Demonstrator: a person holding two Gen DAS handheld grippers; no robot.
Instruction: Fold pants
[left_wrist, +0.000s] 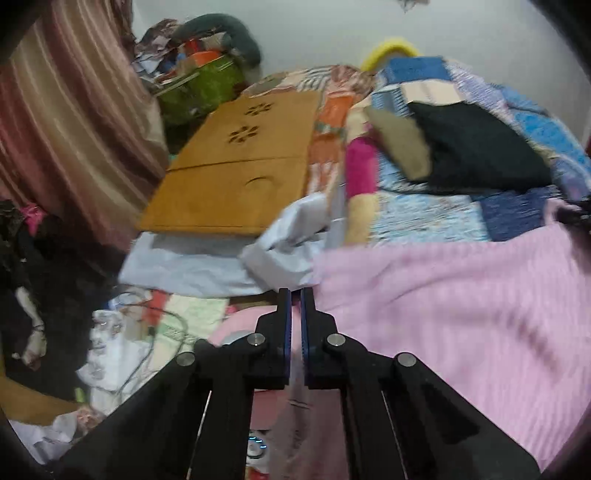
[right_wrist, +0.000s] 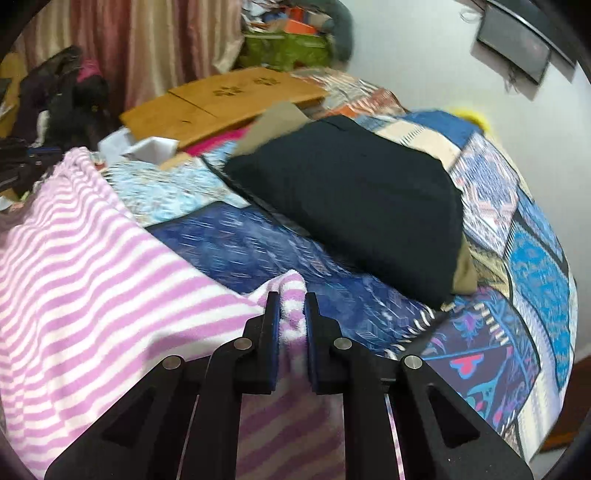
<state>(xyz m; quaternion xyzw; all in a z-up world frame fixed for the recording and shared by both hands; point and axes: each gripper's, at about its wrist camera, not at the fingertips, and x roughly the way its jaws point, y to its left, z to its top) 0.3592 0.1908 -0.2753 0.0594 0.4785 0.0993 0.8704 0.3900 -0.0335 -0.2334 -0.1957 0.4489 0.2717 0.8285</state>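
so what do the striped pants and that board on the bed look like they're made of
Striped pants: soft fleece or terry-like knit by the look, fuzzy matte pile where the right gripper pinches a fold. Board: probably wood or bamboo, smooth tan surface with flower-shaped cutouts.

Black angular grippers (left_wrist: 296, 295) (right_wrist: 292, 301) — silver pivot pins, seemingly dark-blue pads

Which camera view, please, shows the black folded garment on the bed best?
The right wrist view: the black garment fills the middle of the picture, nearly its whole top in sight on the patchwork bedspread. The left wrist view shows it smaller, off to the upper right and blurred.
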